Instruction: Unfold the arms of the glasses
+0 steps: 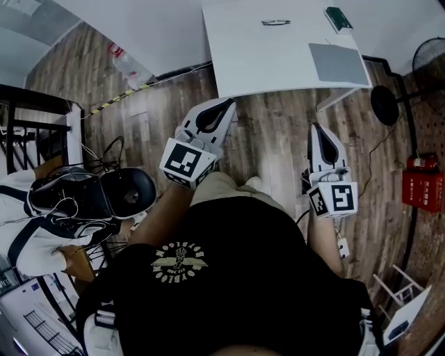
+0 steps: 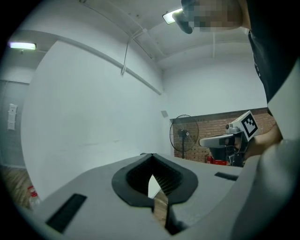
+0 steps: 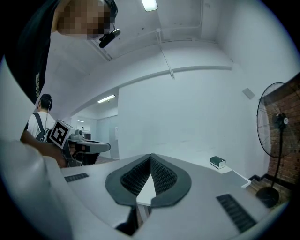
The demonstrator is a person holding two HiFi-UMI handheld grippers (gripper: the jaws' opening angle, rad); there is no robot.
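Note:
A pair of dark-framed glasses (image 1: 276,23) lies folded on the white table (image 1: 250,62) at the far middle. My left gripper (image 1: 225,106) is shut and empty, held over the wooden floor short of the table's near edge. My right gripper (image 1: 316,128) is also shut and empty, over the floor to the right, short of the table. In the left gripper view the shut jaws (image 2: 151,157) point at the white wall, with the right gripper (image 2: 234,136) seen beside them. In the right gripper view the shut jaws (image 3: 150,158) point level over the table.
A green box (image 1: 338,19) and a grey pad (image 1: 338,64) lie on the table's right part. A standing fan (image 1: 424,66) and a red extinguisher box (image 1: 423,182) are at the right. Another person (image 1: 49,229) with a black headset sits at the left among cables.

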